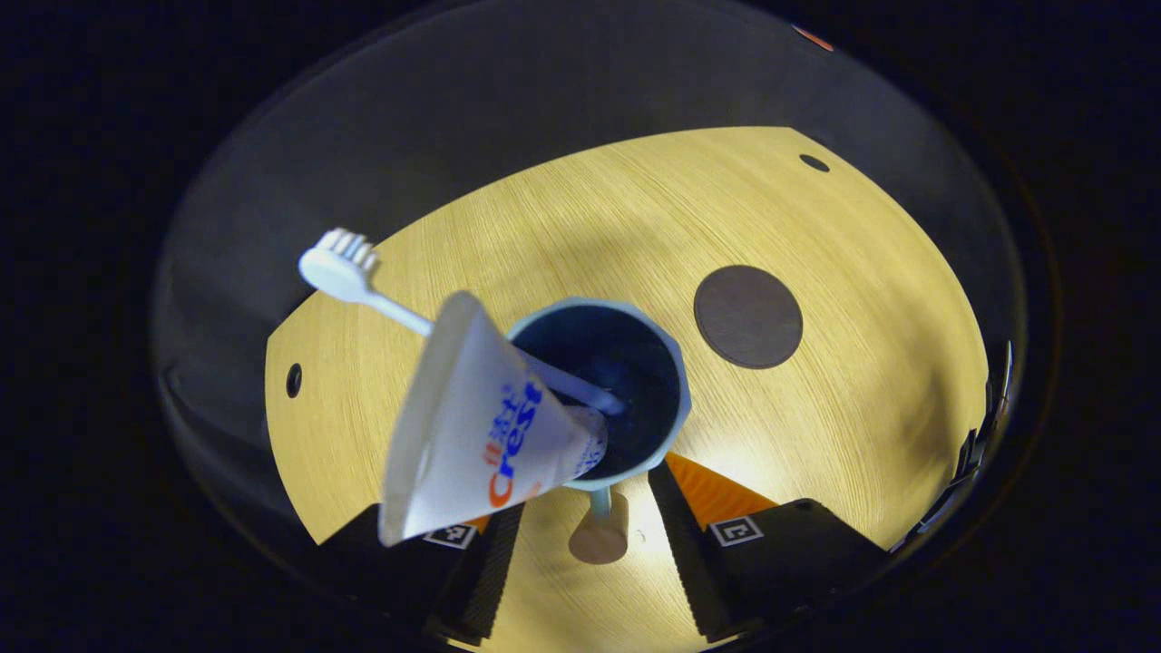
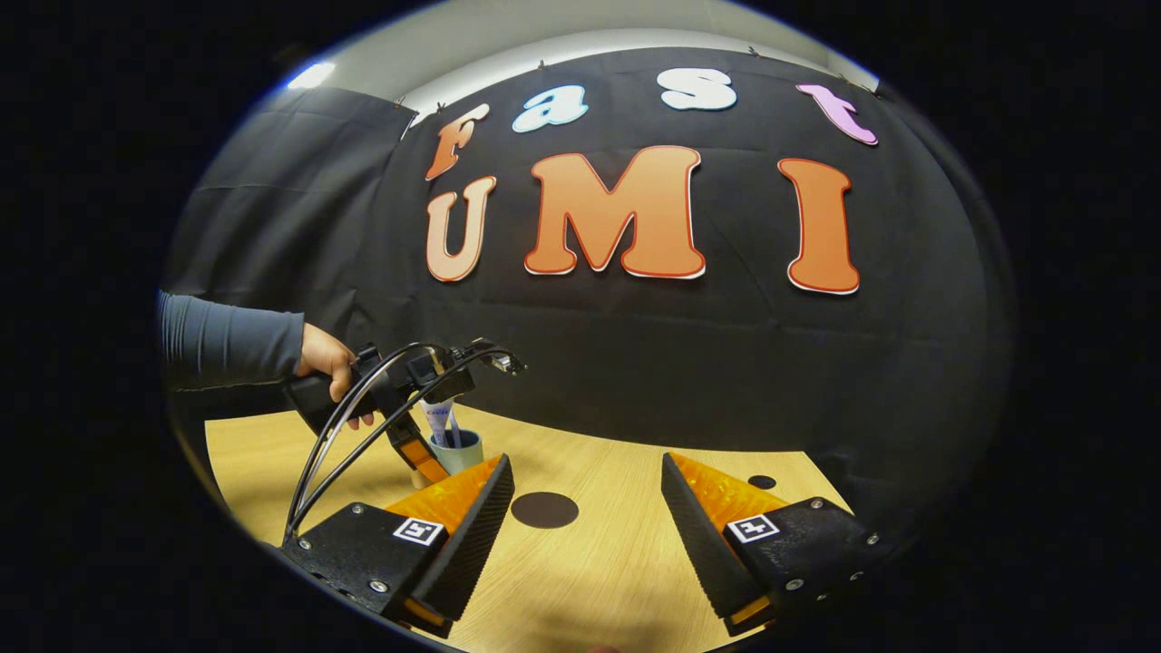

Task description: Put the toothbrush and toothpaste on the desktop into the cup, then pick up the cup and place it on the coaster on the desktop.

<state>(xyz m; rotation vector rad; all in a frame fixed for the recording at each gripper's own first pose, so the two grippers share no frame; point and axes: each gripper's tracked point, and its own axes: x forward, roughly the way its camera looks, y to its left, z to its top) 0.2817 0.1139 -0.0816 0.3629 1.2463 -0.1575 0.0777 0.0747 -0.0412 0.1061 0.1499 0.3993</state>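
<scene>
A pale blue cup [image 1: 667, 363] stands on the wooden desktop [image 1: 862, 408]. In it lean a white toothpaste tube [image 1: 472, 426] and a white toothbrush [image 1: 340, 268], head up. My left gripper [image 1: 585, 494] is open right at the cup. Its fingers flank the cup's handle [image 1: 599, 535], which neither finger touches. The dark round coaster [image 1: 748, 316] lies bare just beyond the cup. In the right gripper view, my right gripper [image 2: 587, 462] hangs open and holds nothing above the coaster [image 2: 544, 510]. To its left stands the cup [image 2: 463, 452] with the toothpaste tube [image 2: 438, 419], where a hand [image 2: 331, 358] holds the left gripper [image 2: 417, 458].
The desktop has small dark holes near its corners [image 1: 814, 163] [image 1: 293, 380] [image 2: 762, 482]. Its far edge meets the black cloth wall [image 2: 635, 381]. Cables [image 2: 363, 408] loop from the left gripper toward the front left.
</scene>
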